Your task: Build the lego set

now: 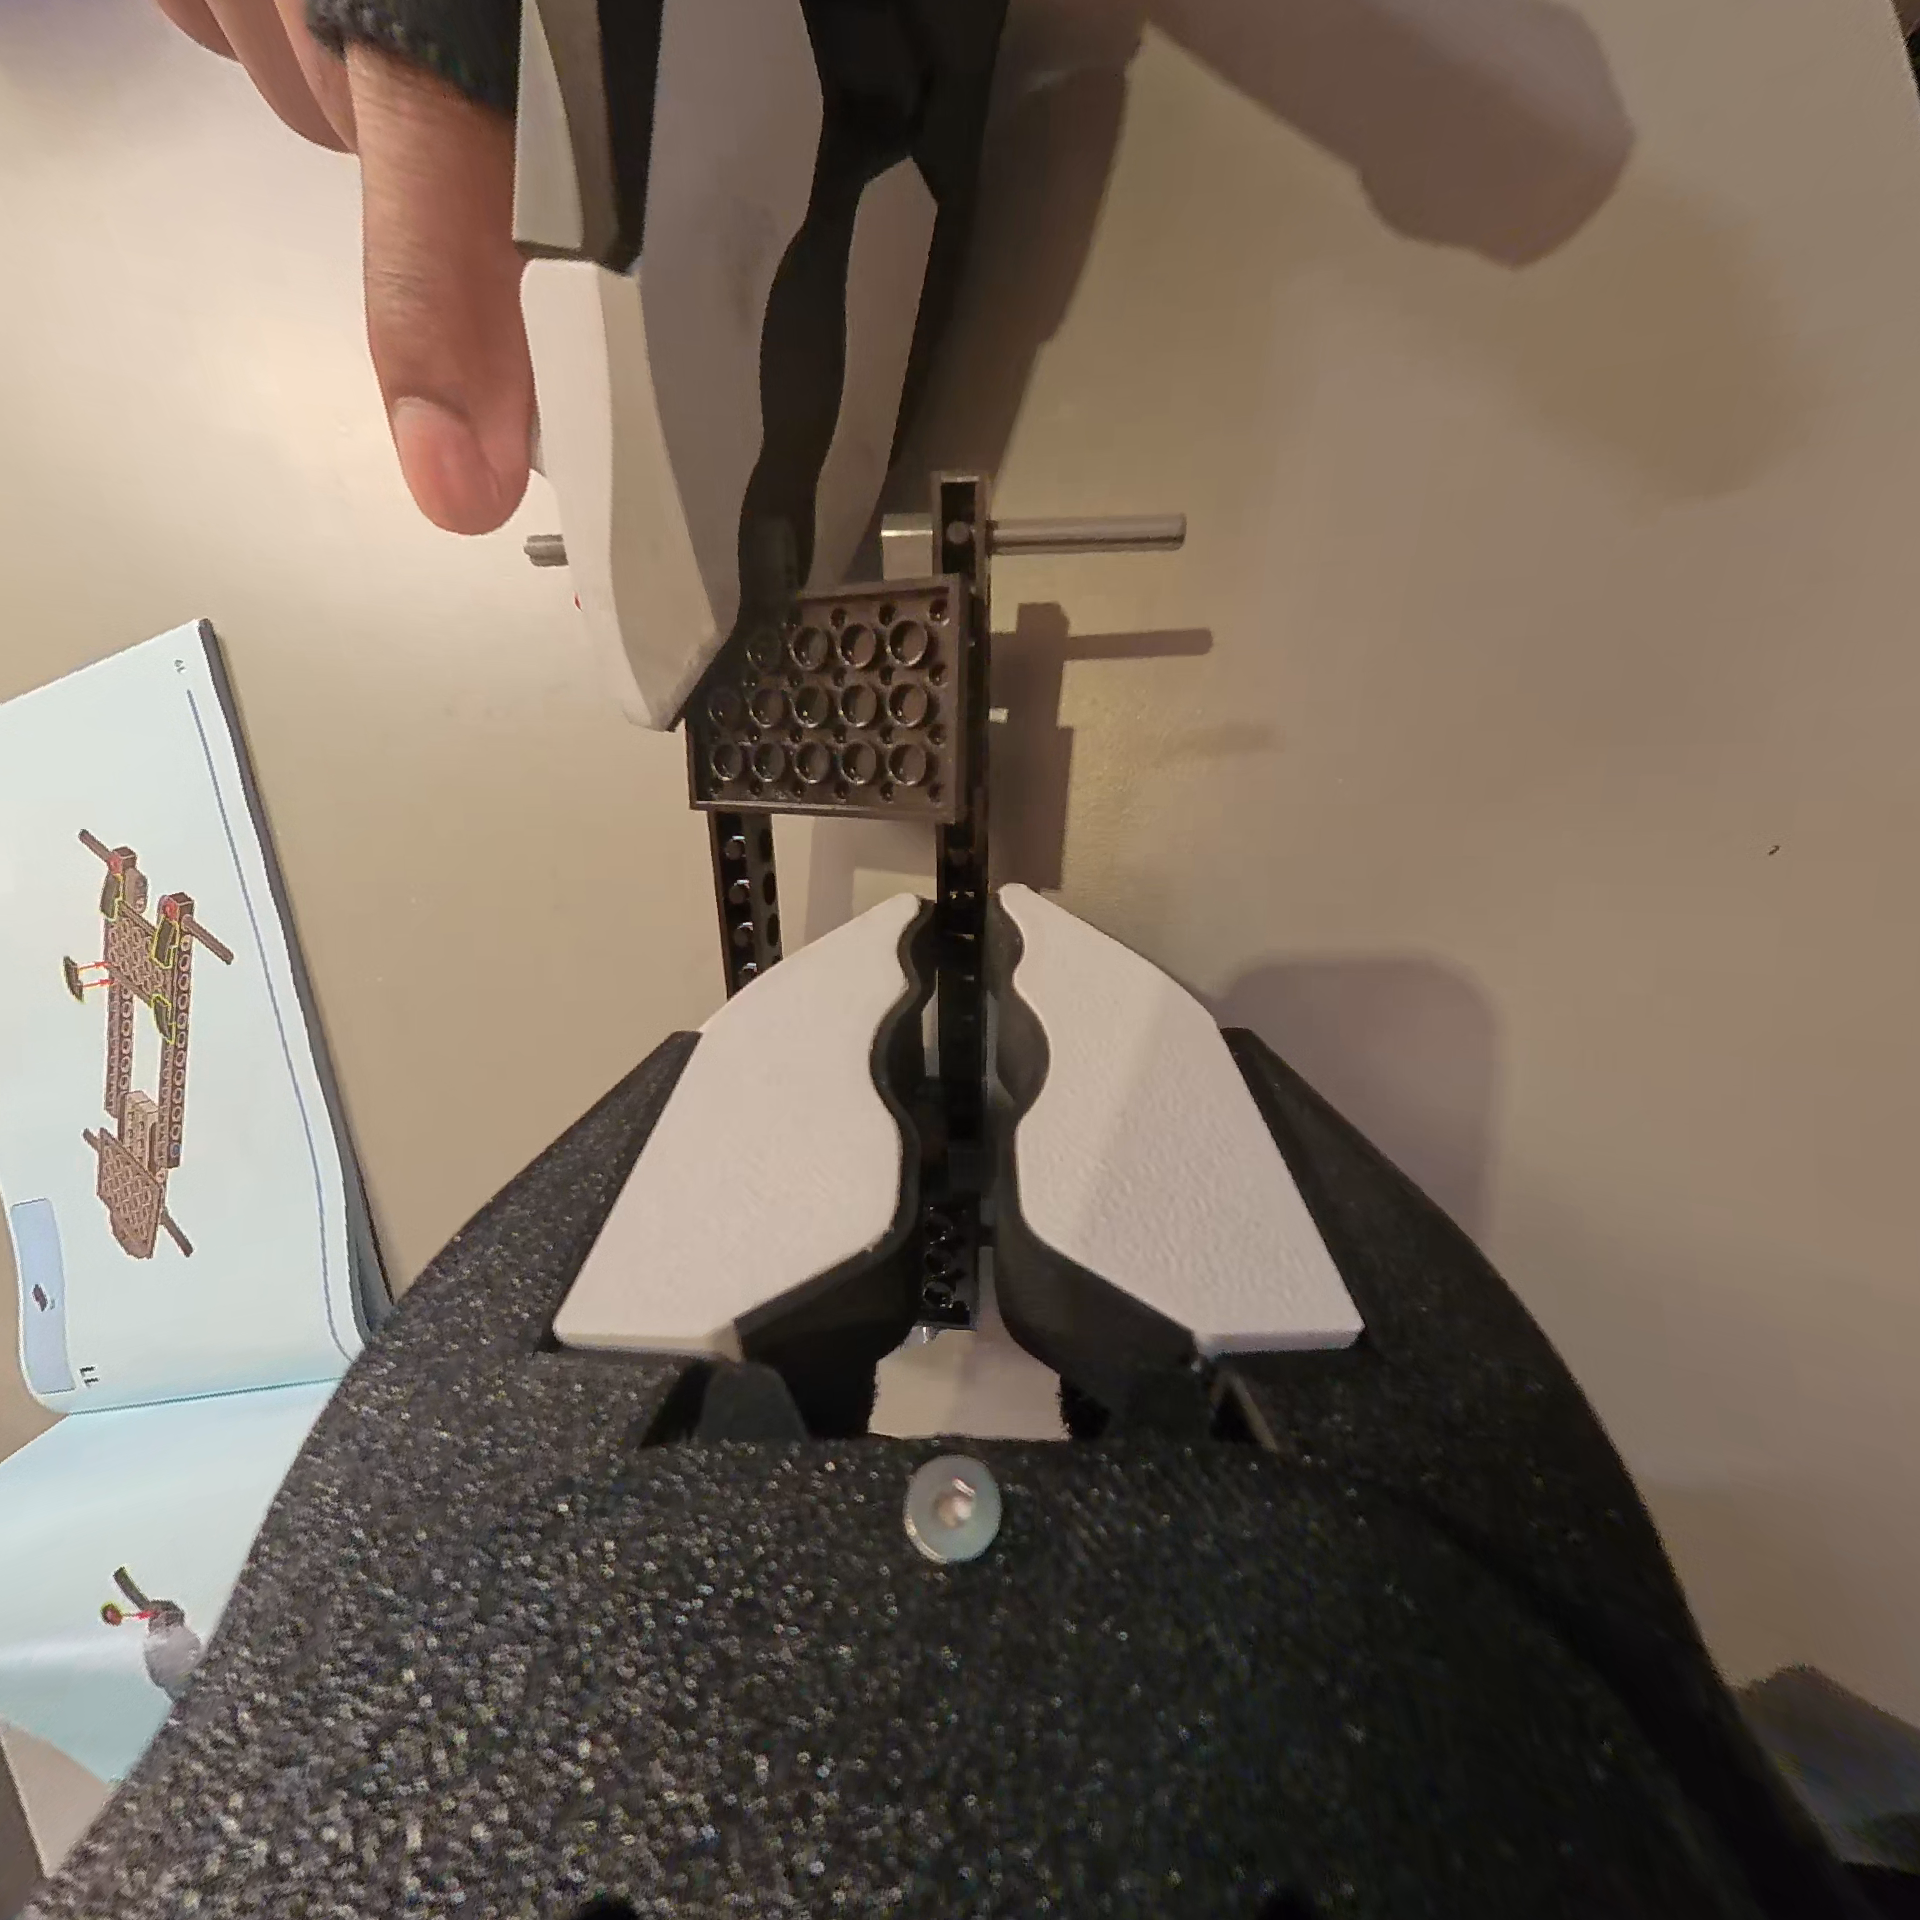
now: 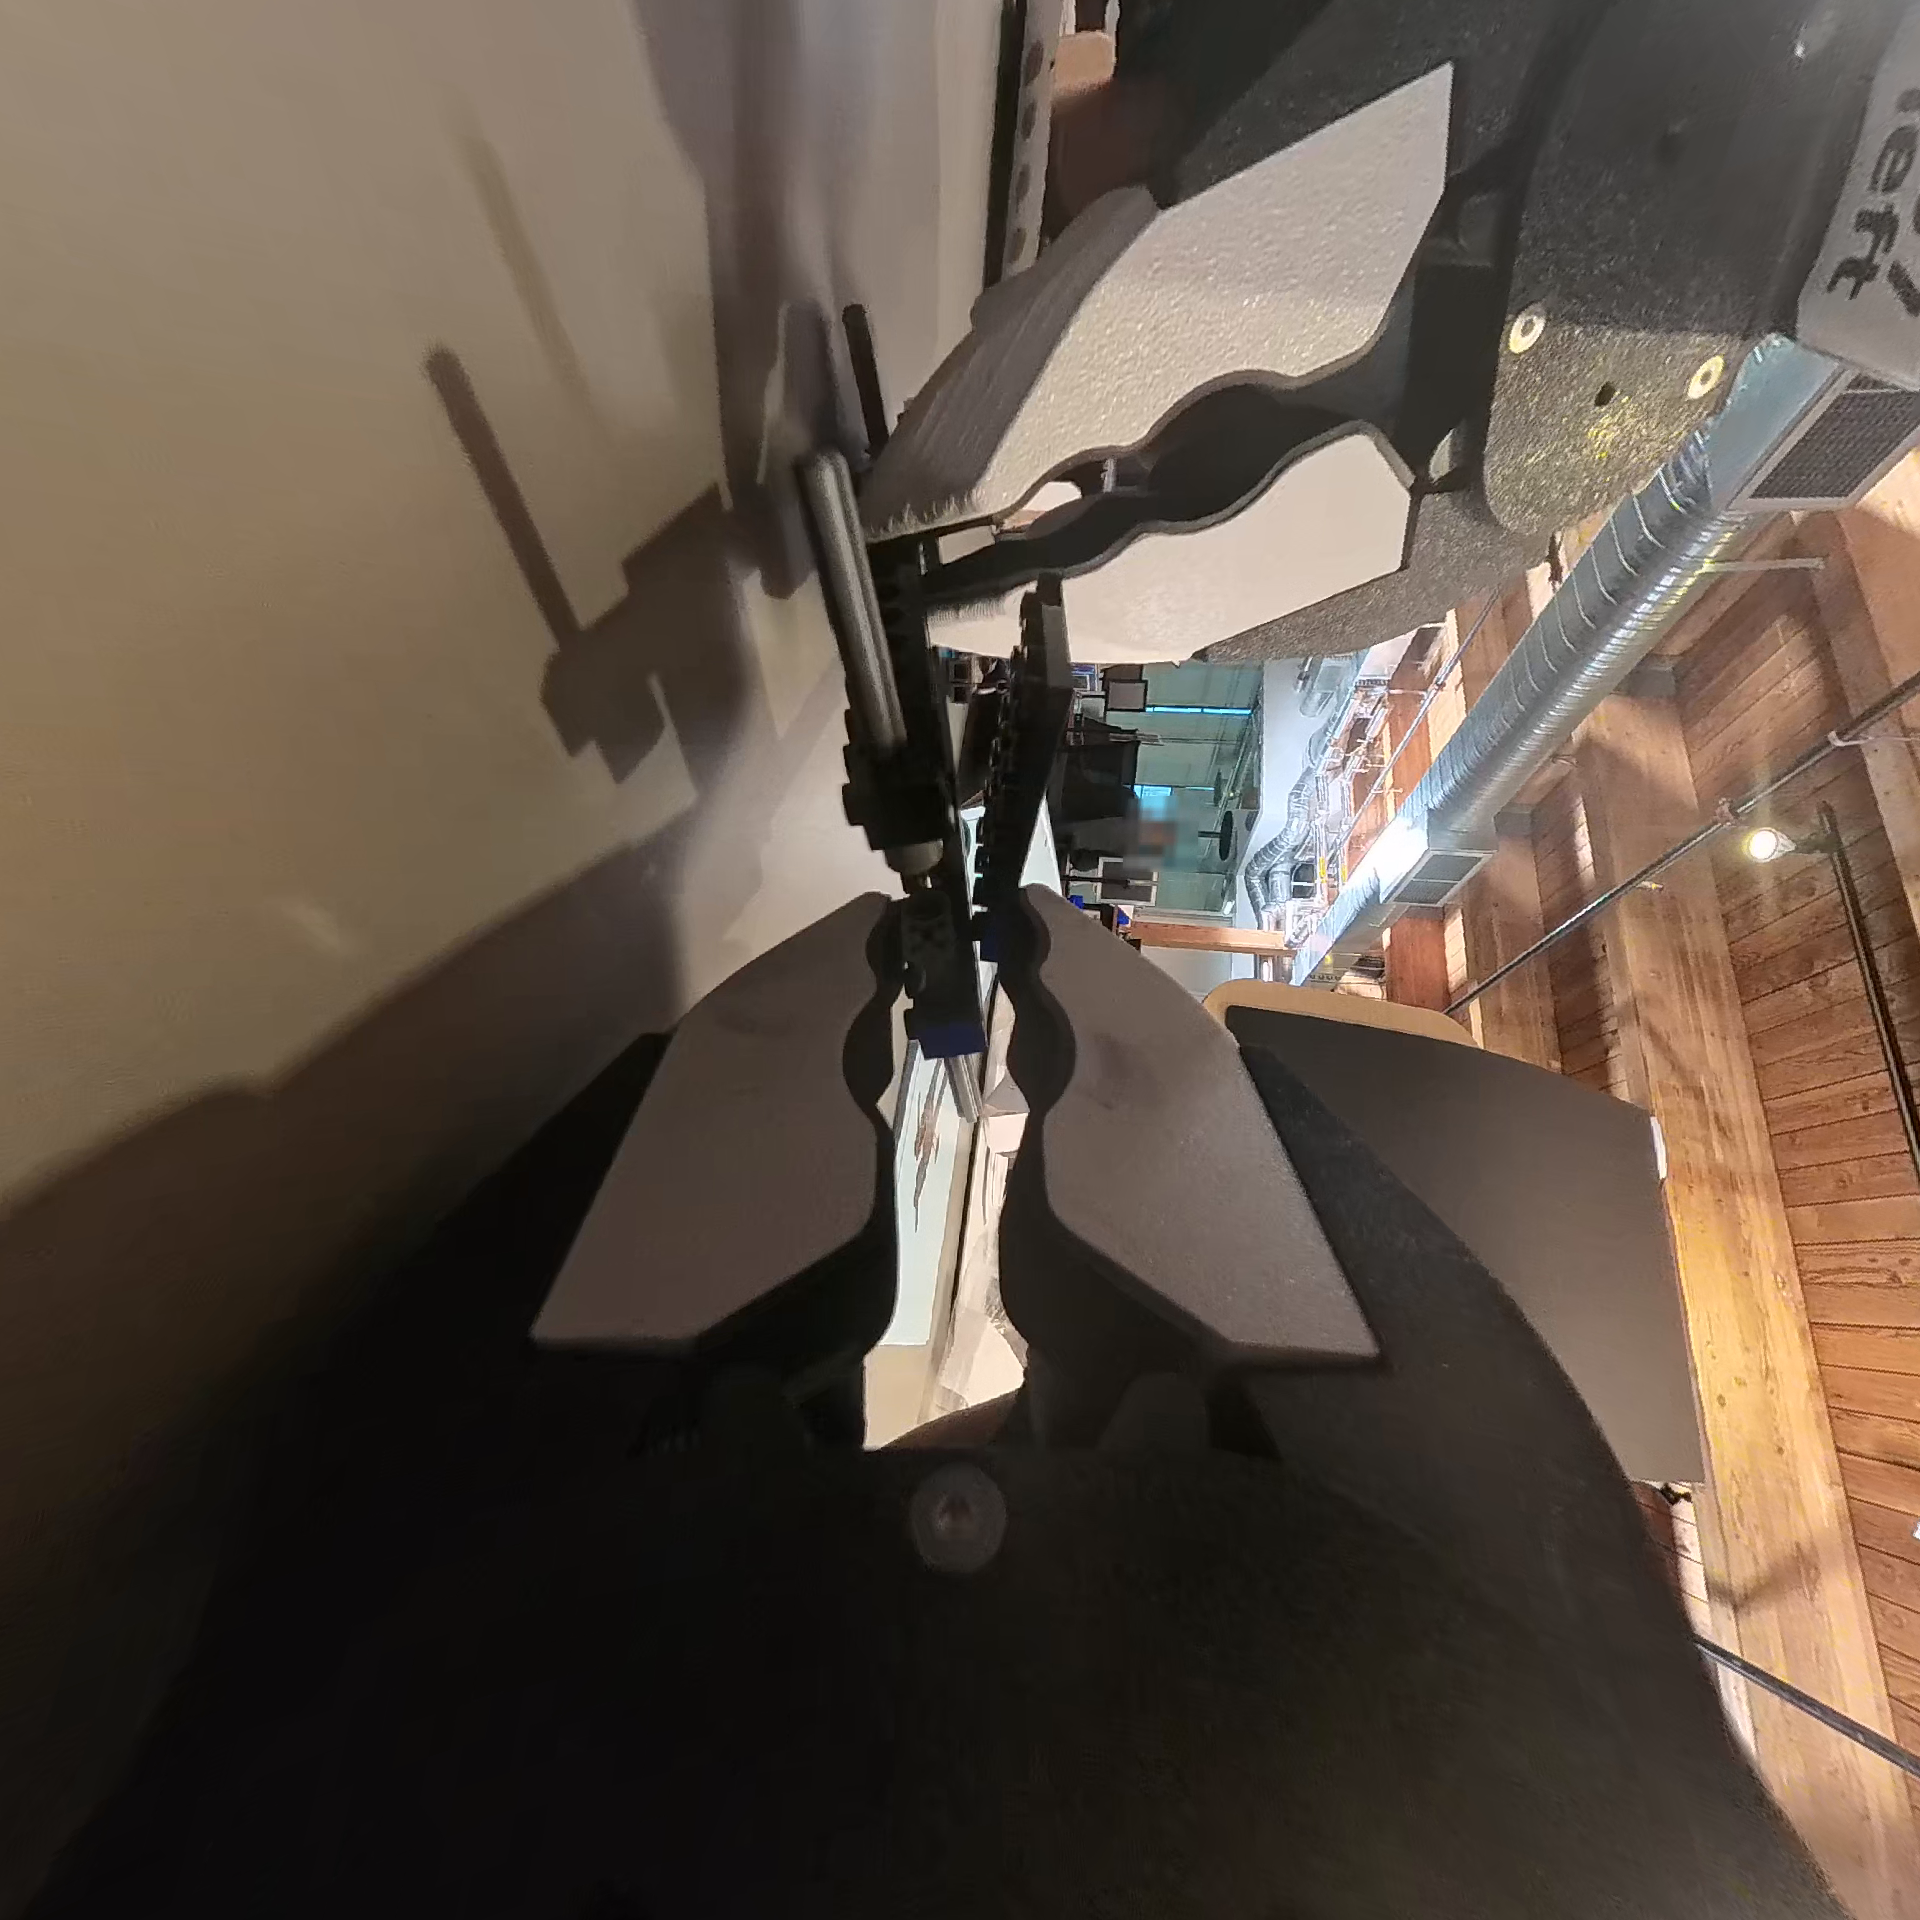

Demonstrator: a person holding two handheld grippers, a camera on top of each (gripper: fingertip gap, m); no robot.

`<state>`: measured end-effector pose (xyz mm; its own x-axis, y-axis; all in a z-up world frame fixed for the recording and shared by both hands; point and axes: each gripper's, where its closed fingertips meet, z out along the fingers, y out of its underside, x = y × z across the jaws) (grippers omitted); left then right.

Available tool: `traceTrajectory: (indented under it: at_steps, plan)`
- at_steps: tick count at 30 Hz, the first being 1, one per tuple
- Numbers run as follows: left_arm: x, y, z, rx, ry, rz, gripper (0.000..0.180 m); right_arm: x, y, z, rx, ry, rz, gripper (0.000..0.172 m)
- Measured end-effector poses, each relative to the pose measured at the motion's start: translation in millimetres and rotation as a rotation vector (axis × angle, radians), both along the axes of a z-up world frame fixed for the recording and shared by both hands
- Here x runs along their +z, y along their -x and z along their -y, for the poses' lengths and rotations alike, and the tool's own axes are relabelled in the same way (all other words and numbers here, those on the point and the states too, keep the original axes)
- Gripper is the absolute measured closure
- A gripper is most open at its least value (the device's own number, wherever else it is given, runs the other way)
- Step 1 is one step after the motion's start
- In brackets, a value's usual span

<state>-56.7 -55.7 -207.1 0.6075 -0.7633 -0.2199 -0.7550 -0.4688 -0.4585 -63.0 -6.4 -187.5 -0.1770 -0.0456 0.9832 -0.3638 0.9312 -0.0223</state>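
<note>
1. Two grippers show. The left gripper [image 1: 961, 914] has its jaws closed on one black beam [image 1: 961, 997], which runs up between the two white fingers [image 1: 790, 1122]; both pads press on its sides.
2. That beam belongs to one black brick frame [image 1: 831, 717], held above the table [image 1: 1455, 727].
3. The frame counts two long holed beams, the held one and a second beam [image 1: 743, 894] to its left, joined by one studded plate [image 1: 831, 717] seen from its underside, with three rows of round sockets.
4. One grey axle [image 1: 1086, 528] passes crosswise through the top of the held beam, its ends sticking out on both sides.
5. The right gripper [image 2: 956, 925] comes at the far end of the frame; its jaws are nearly closed around the frame's black end piece [image 2: 930, 940], next to one small blue piece [image 2: 945, 1029]. Whether both pads press on it, I cannot tell.
6. One hand [image 1: 426, 312] with a finger extended shows beside the right gripper.
7. One open booklet [image 1: 135, 987] lies on the table at left, with a build drawing on its pale blue page.
</note>
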Motion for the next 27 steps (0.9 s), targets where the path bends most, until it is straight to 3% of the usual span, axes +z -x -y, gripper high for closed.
traceTrajectory:
  at_steps: [4, 11, 15, 19, 27]
  plan:
    - [0, 1, -2, 0.017, -0.026, 0.009, 0.169, -1, 1, -2, -0.002, -0.013, -0.006, 0.155]
    - [20, 5, -12, 0.06, -0.169, 0.078, 0.14, -3, 4, -8, -0.013, -0.017, -0.008, 0.155]
    - [27, 2, -26, 0.075, -0.365, -0.008, 0.135, -3, 5, -12, -0.029, -0.006, 0.013, 0.155]
    - [42, 0, -36, 0.093, -0.641, -0.203, 0.134, -3, 5, -14, -0.039, -0.005, 0.017, 0.155]
    - [15, -13, -36, 0.088, -0.644, -0.393, 0.134, -3, 6, -15, -0.046, 0.007, 0.024, 0.155]
